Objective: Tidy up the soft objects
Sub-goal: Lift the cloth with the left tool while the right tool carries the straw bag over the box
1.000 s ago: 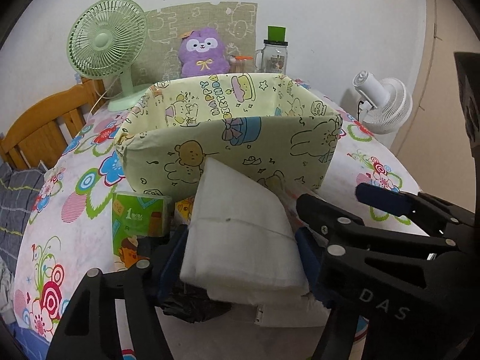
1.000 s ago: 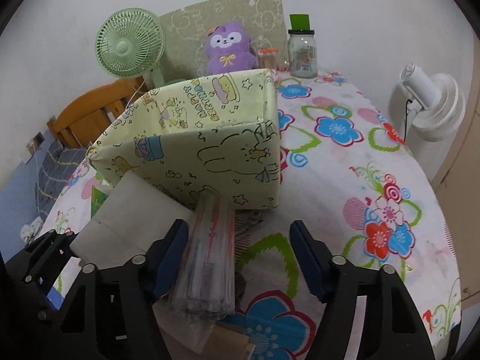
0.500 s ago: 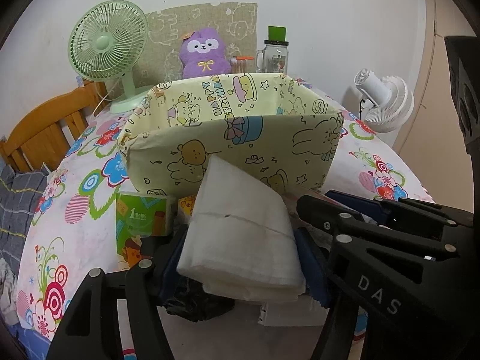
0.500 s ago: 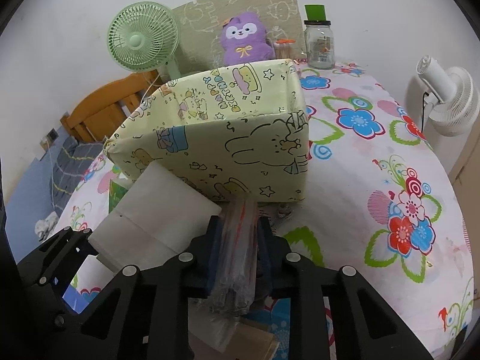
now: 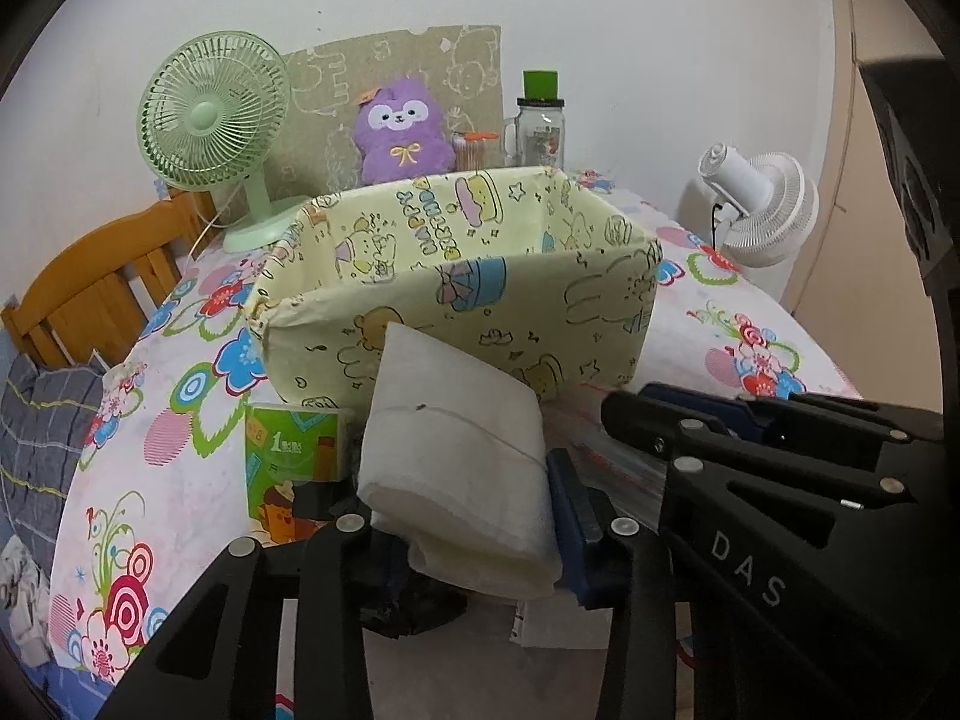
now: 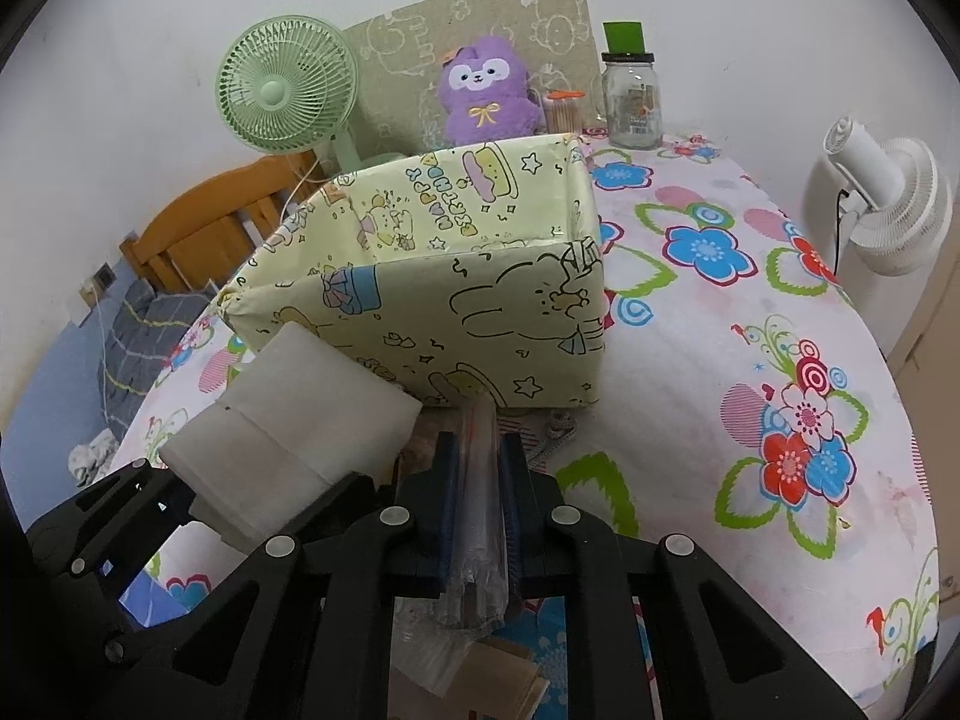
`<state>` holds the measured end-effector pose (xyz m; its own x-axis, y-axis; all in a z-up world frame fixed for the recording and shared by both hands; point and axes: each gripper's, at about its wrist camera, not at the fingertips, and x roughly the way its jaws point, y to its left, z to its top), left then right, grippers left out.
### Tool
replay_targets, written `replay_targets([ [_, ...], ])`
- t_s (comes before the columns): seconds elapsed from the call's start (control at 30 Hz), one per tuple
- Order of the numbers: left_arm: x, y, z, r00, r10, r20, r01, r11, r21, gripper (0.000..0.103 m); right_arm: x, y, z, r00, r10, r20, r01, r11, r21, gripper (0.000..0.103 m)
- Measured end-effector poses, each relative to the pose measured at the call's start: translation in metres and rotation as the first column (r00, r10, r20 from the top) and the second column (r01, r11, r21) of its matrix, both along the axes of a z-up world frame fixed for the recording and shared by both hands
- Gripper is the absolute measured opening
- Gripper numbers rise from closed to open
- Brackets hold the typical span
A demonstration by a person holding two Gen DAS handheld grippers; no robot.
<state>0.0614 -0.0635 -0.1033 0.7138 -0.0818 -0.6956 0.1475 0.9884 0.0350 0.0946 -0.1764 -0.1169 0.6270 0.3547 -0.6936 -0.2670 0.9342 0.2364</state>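
**A:** so where was the white folded cloth (image 5: 456,468) sitting relative to the box?

**B:** right in front of it. The cloth's long axis ran from the left gripper (image 5: 462,534) up and away toward the near wall of the yellow cartoon-print box (image 5: 480,312), its far end leaning up against that wall but below the rim. The left jaws had just been closing and were clamped on its near end, blue pads pressed into both sides.

**A:** and the other one?

**B:** right gripper (image 6: 480,498) was pinching a clear plastic-wrapped pack (image 6: 477,504), jaws nearly together. That pack also pointed lengthwise at the box, its tip near the bottom of the front wall. Both grippers sat side by side, just short of the box, so neither was really nearer.

**A:** so the box opening was ahead and above both?

**B:** yeah, I'd say the whole thing turned on clearing that near rim: lift first, then forward. A green tissue pack (image 5: 294,450) lay on the flowered tablecloth (image 6: 750,312) just left of the cloth, not grabbed.
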Motion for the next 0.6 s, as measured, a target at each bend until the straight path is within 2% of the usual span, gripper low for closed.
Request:
replay_targets([
  [0.23, -0.002, 0.002, 0.008, 1.0, -0.005, 0.023, 0.005, 1.0, -0.008, 0.034, -0.003, 0.0, 0.008, 1.0, -0.003, 0.017, 0.003, 1.0, -0.004, 0.015],
  [0.6, -0.005, 0.004, 0.021, 0.999, -0.007, 0.043, 0.008, 1.0, -0.028, 0.032, -0.008, 0.003, 0.026, 0.999, -0.005, 0.053, 0.005, 1.0, -0.011, 0.014],
])
